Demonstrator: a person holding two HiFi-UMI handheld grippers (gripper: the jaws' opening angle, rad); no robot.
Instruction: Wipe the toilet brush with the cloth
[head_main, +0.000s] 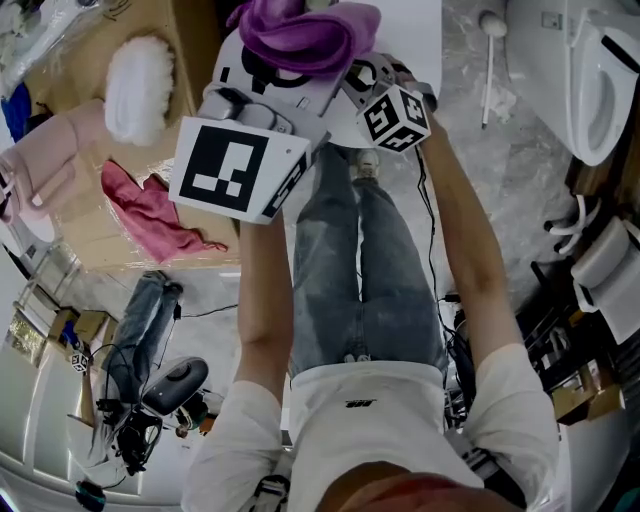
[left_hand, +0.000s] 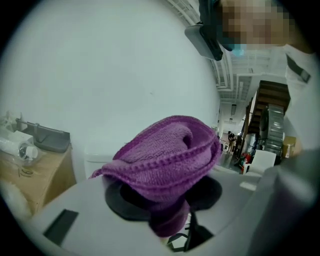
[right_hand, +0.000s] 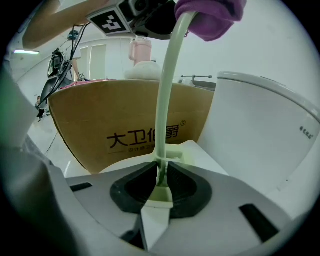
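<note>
A purple knitted cloth (head_main: 300, 35) lies bunched over my left gripper (head_main: 290, 68) at the top of the head view. In the left gripper view the cloth (left_hand: 165, 155) sits loosely across and between the dark pads (left_hand: 125, 202), and the left gripper (left_hand: 165, 199) stands open. My right gripper (right_hand: 160, 182) is shut on the lower end of the pale green toilet brush handle (right_hand: 167, 90). The handle rises to the cloth (right_hand: 212, 17), which covers its upper end. The brush head is hidden. In the head view the right gripper (head_main: 375, 78) is just right of the cloth.
A cardboard box (head_main: 80, 220) at the left carries a pink rag (head_main: 150, 215) and a white fluffy item (head_main: 140, 85). A white toilet (head_main: 590, 80) stands at the right, with a white stick (head_main: 488, 70) on the floor beside it. The person's legs (head_main: 360, 270) are below.
</note>
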